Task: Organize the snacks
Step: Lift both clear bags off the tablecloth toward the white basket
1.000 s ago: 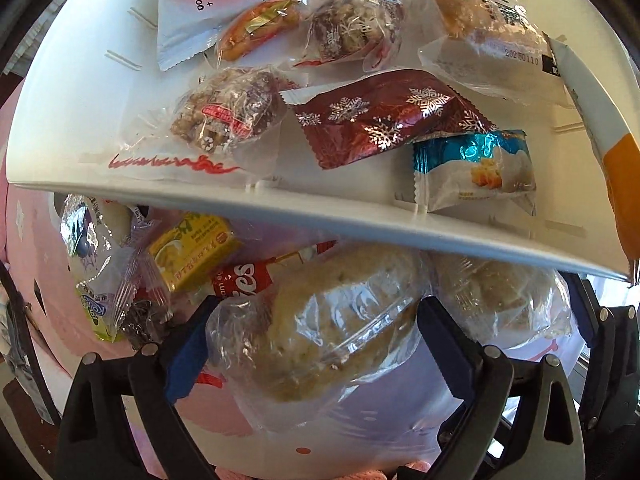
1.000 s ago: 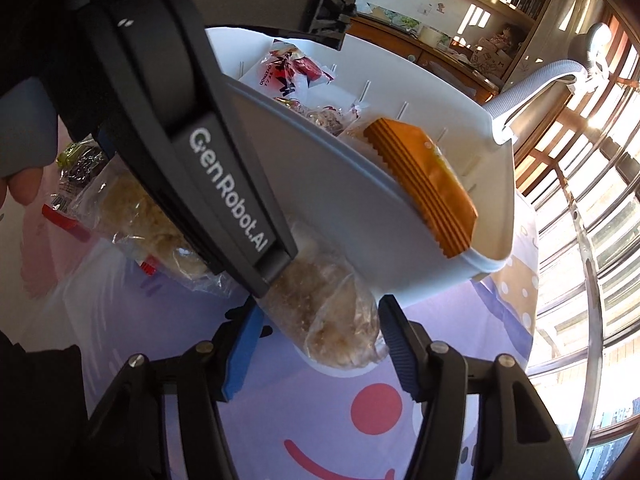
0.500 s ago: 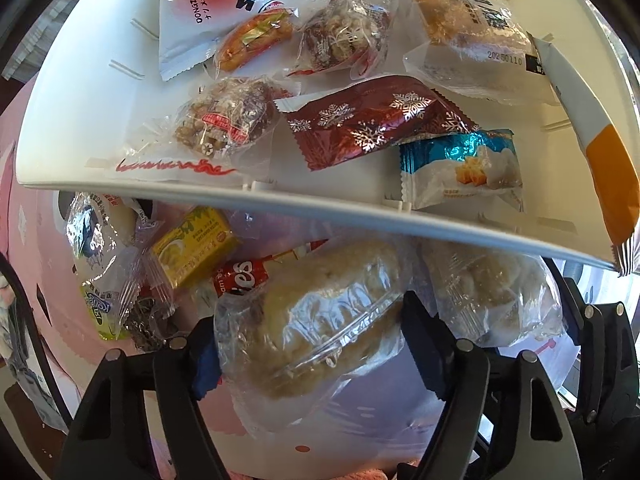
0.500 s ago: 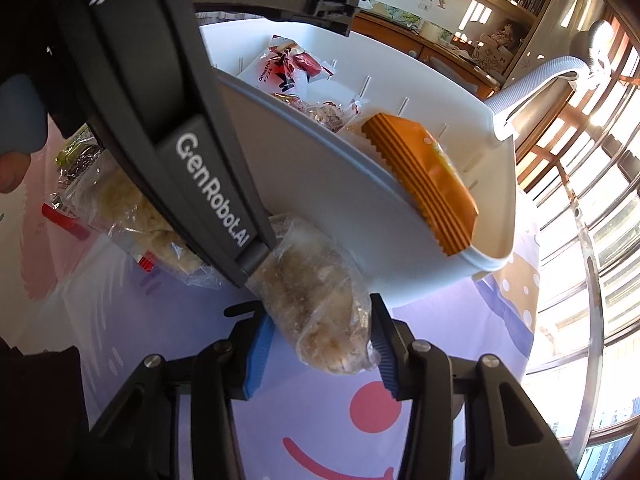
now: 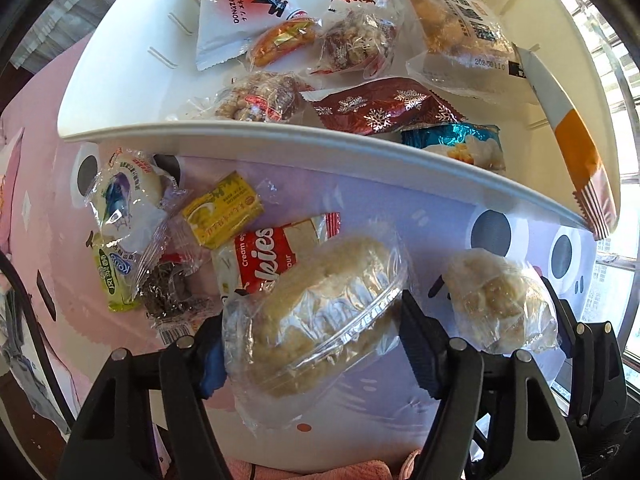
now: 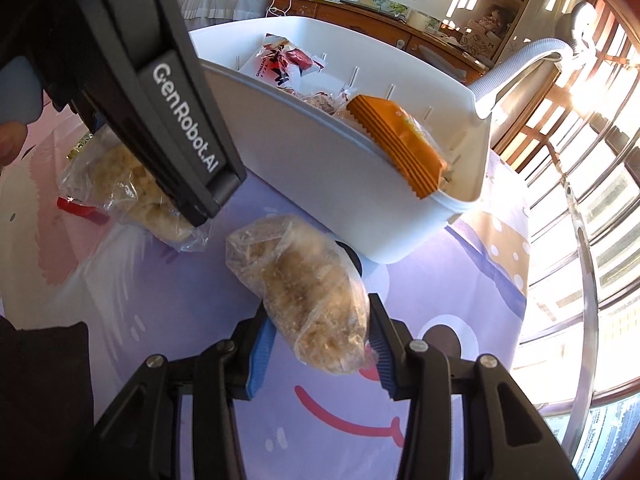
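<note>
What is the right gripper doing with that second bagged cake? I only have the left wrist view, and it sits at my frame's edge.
Observer: The right gripper has both blue pads pressed on the clear-bagged cake. Its jaws have just been closing.
Operator: How much of the bag is in the grip?
Observer: Only its near end. The rest sticks out ahead, toward the white bin.
Operator: How does my own grip look from outside?
Observer: The left gripper has also just been closing. From the right wrist, its outer finger crosses the other bagged cake, and the bag's end pokes out below the fingertip.
</note>
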A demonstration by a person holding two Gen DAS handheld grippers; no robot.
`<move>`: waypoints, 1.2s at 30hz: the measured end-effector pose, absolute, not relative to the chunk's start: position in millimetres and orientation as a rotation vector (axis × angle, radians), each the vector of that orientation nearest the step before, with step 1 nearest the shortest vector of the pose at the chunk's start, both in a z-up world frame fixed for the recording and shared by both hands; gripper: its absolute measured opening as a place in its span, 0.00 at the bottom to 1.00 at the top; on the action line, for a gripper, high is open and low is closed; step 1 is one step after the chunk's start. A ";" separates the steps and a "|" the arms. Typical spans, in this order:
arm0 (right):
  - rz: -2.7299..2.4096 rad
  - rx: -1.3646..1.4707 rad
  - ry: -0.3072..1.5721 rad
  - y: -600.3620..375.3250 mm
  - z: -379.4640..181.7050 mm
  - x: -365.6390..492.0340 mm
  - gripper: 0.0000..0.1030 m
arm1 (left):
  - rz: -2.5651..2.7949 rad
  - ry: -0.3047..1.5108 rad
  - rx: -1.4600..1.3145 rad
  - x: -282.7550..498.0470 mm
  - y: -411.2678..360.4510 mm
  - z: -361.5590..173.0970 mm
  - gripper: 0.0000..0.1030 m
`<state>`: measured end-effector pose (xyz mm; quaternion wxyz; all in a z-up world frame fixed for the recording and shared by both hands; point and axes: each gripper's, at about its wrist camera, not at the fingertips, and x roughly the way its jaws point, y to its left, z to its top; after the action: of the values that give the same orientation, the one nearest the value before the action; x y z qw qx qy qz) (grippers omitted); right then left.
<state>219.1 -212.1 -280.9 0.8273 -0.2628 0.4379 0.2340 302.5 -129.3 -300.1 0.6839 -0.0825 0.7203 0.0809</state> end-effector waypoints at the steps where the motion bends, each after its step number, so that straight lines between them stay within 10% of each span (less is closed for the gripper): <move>1: 0.496 -0.554 0.929 -213.0 -279.3 216.9 0.43 | 0.182 1.606 -0.189 299.5 -129.1 -296.4 0.69; 36: 0.491 -0.205 0.872 -187.4 -159.0 246.4 0.43 | 0.143 1.336 -0.255 263.8 -23.5 -114.4 0.69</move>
<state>246.4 -187.4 -159.0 0.8723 -0.0983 0.4174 0.2350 263.8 -23.5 -114.4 0.7751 -0.1179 0.6172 0.0663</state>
